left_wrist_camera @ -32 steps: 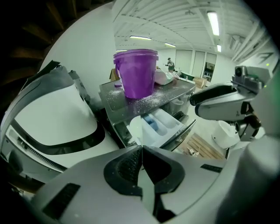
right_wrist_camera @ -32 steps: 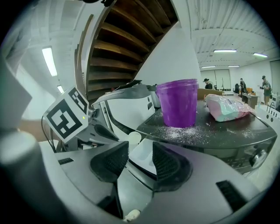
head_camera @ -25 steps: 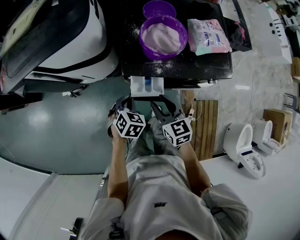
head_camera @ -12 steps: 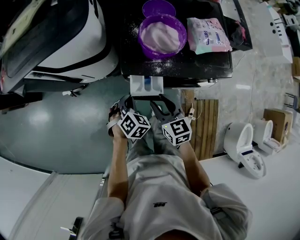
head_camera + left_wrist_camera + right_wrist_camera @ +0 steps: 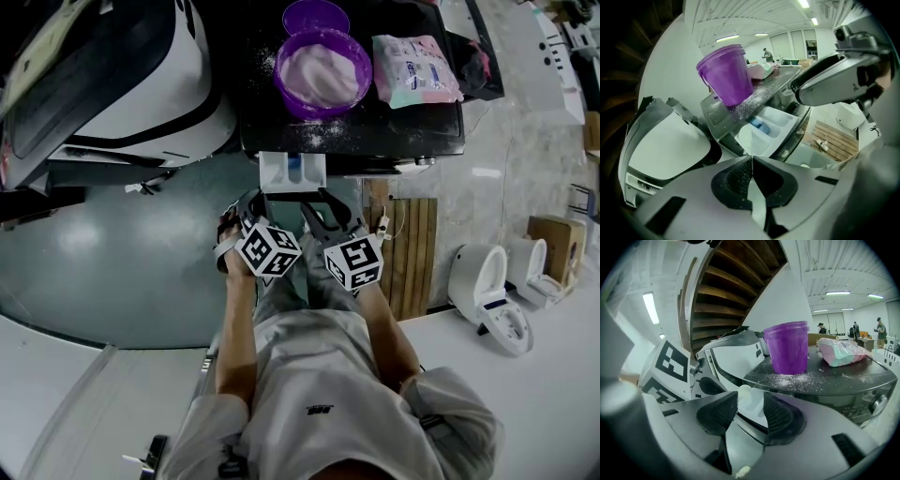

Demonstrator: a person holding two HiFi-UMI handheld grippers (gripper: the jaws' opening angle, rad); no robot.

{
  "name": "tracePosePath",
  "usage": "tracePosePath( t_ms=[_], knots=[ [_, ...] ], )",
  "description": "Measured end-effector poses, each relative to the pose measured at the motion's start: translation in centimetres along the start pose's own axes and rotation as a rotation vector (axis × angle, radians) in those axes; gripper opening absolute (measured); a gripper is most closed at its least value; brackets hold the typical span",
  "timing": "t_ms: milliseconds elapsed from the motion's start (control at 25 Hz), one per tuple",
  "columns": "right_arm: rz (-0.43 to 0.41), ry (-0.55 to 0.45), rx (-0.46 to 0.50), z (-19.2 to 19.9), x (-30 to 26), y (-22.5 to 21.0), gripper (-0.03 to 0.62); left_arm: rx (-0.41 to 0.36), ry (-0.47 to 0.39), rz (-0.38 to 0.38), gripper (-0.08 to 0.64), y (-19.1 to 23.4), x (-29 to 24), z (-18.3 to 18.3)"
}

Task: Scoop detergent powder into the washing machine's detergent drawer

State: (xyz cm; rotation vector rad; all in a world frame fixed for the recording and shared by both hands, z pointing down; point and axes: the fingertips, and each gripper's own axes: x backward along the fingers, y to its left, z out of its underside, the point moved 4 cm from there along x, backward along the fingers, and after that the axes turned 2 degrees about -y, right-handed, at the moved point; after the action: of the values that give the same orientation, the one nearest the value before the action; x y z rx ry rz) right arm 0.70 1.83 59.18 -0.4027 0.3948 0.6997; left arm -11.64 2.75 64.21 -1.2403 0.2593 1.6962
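Showroom-type hall, glossy grey-green floor point(image 5: 122, 253), black-topped washing machine point(image 5: 398, 131) serving as the surface. The white plastic detergent drawer with a blue insert point(image 5: 293, 172) is pulled out from the machine's front, open and facing the person, compartments exposed for filling. No powder can be made out inside it.

Directly behind it on the surface sits the round purple plastic tub of white detergent powder point(image 5: 323, 73), its purple lid point(image 5: 317, 17) off and set just beyond so the powder is reachable. Loose white powder grains point(image 5: 314, 139) are scattered on the surface between tub and drawer. A pink-and-teal plastic packet point(image 5: 416, 70) lies to the tub's right. No scoop is visible in any view.

Both grippers hang low in front of the drawer, close together, short of the tub. The left gripper point(image 5: 255, 199) has its fingers pressed tip to tip with nothing between them. The right gripper point(image 5: 324, 201) has its fingers parted a little, empty; only the drawer shows through the gap. Judged: a ready pose before reaching, scooping not started.

Further out: a white front-loading machine point(image 5: 141, 84) to the left, a wooden slatted panel point(image 5: 412, 253) and white toilets point(image 5: 487, 291) to the right.
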Motion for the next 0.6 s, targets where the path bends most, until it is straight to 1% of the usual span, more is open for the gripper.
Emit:
tracePosePath(
  t_ms=[200, 440, 600],
  knots=[
    [0.002, 0.008, 0.036, -0.04, -0.13, 0.17, 0.172, 0.008, 0.001, 0.004, 0.015, 0.17, 0.26, -0.09],
    [0.014, 0.002, 0.042, -0.15, -0.25, 0.09, 0.172, 0.018, 0.005, 0.020, 0.015, -0.11, 0.02, 0.08],
    [0.017, -0.007, 0.061, -0.27, -0.15, 0.20, 0.172, 0.029, -0.001, 0.014, 0.015, 0.14, 0.28, -0.07]
  ],
)
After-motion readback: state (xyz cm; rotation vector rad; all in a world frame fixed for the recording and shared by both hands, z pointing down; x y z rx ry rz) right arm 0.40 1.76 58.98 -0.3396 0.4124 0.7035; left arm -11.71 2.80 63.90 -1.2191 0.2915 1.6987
